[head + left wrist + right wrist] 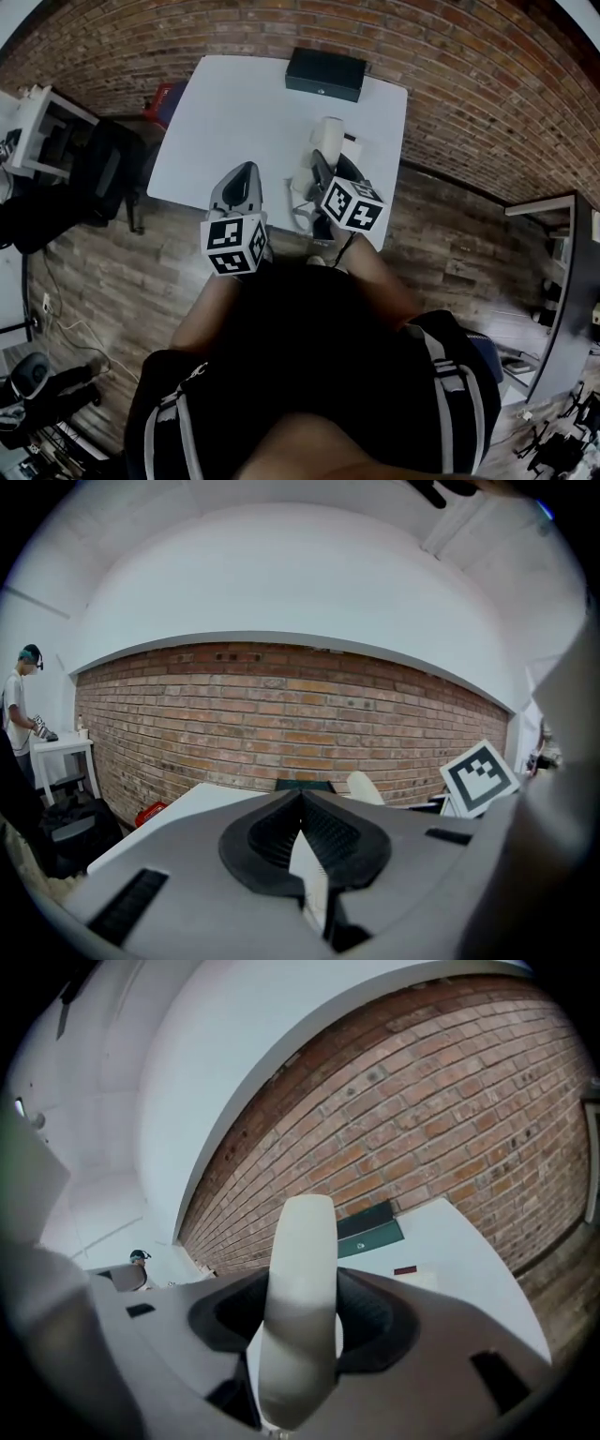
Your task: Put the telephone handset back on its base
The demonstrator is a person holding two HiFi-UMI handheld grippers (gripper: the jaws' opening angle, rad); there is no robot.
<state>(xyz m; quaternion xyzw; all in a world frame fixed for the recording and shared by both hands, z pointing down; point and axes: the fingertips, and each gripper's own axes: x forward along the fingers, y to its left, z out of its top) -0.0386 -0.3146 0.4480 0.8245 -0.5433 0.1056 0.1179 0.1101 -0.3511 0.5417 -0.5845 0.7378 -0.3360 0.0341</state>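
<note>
A cream-white telephone handset (325,141) is held up over the right part of the white table (244,103), and my right gripper (322,180) is shut on it. In the right gripper view the handset (300,1335) stands upright between the dark pads of the right gripper (300,1279). The telephone base (351,151) lies just right of the handset, mostly hidden, and a coiled cord (304,220) hangs near the table's near edge. My left gripper (246,172) hovers at that edge with its jaws shut and nothing between them. The left gripper (300,794) points toward the brick wall.
A black box (325,73) sits at the table's far edge against the brick wall. A red object (167,98) and dark gear (103,169) lie on the floor to the table's left. A person (19,705) stands at a white desk far left.
</note>
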